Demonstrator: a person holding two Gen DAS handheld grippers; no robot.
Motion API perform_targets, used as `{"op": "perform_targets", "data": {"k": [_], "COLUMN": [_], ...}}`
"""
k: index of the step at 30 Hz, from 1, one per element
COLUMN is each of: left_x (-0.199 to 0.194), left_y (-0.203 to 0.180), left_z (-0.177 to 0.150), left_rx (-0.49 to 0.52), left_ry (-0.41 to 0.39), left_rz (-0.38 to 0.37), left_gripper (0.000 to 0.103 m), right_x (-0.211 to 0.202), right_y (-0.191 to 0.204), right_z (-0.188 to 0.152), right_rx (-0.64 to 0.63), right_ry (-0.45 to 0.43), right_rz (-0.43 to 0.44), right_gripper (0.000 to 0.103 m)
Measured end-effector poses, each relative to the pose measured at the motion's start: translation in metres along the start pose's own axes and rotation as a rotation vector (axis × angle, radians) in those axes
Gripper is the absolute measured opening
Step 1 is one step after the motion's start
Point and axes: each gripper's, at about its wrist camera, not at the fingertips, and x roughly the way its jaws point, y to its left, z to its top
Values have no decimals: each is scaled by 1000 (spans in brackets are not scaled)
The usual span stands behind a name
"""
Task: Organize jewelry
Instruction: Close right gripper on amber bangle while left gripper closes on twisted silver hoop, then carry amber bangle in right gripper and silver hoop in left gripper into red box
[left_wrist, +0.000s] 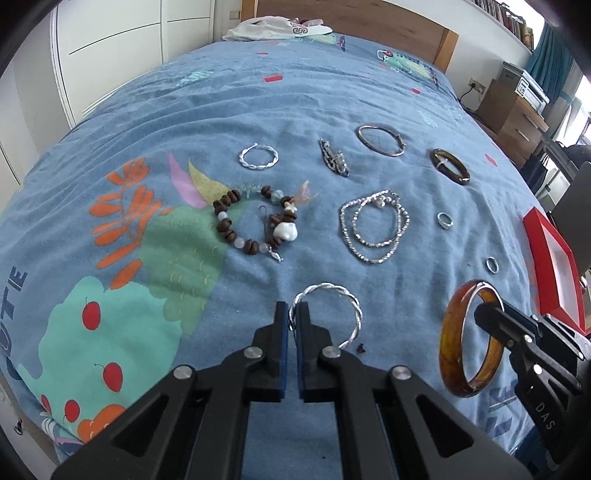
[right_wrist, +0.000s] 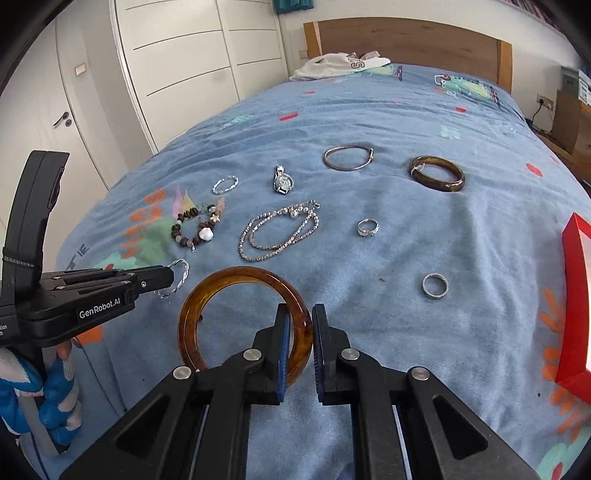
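The left gripper (left_wrist: 293, 314) is pinched nearly closed on the rim of a twisted silver bangle (left_wrist: 328, 314), gripping the thin wire edge-on so it cannot slip. The right gripper (right_wrist: 299, 323) clamps the band of an amber bangle (right_wrist: 243, 325), raised and tilted off the blue bedspread (right_wrist: 443, 122), probably for carrying. Beyond lie a beaded bracelet (left_wrist: 255, 225), silver chain (left_wrist: 375, 225), watch (right_wrist: 283, 181), rings and more bangles in loose rows. A red box (right_wrist: 570, 306) is cut off at the edge; its interior cannot be made out.
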Motion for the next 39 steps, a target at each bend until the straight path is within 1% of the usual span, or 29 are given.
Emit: {"op": "perform_targets", "data": {"k": [4, 8, 12, 16, 19, 22, 24, 29, 33, 39], "left_x": [-21, -38, -50, -52, -49, -41, -34, -7, 14, 43], "left_y": [-18, -54, -105, -167, -217, -270, -301, -357, -385, -404], "left_z": [1, 4, 10, 16, 18, 17, 14, 5, 1, -7], "left_rx": [37, 96, 166, 232, 283, 347, 383, 455, 503, 530], "left_ry": [-18, -37, -55, -56, -48, -38, -29, 7, 30, 79], "left_rz": [-28, -70, -125, -198, -259, -307, -329, -337, -327, -314], "left_gripper": [3, 3, 3, 3, 3, 3, 3, 3, 3, 3], "right_x": [-28, -63, -103, -137, -154, -158, -153, -135, -130, -117], "right_y": [-14, -48, -104, -169, -213, -253, -269, -293, -310, -318], "right_z": [0, -6, -15, -24, -30, -37, -41, -45, -43, -42], "right_rx": [41, 100, 151, 200, 229, 260, 266, 228, 181, 56], "right_ry": [-34, -60, -74, -74, -67, -45, -32, 9, 19, 45], "right_rz": [-18, -69, -172, -273, -336, -363, -370, -380, -387, -373], "right_gripper": [11, 11, 11, 11, 11, 12, 12, 12, 11, 12]}}
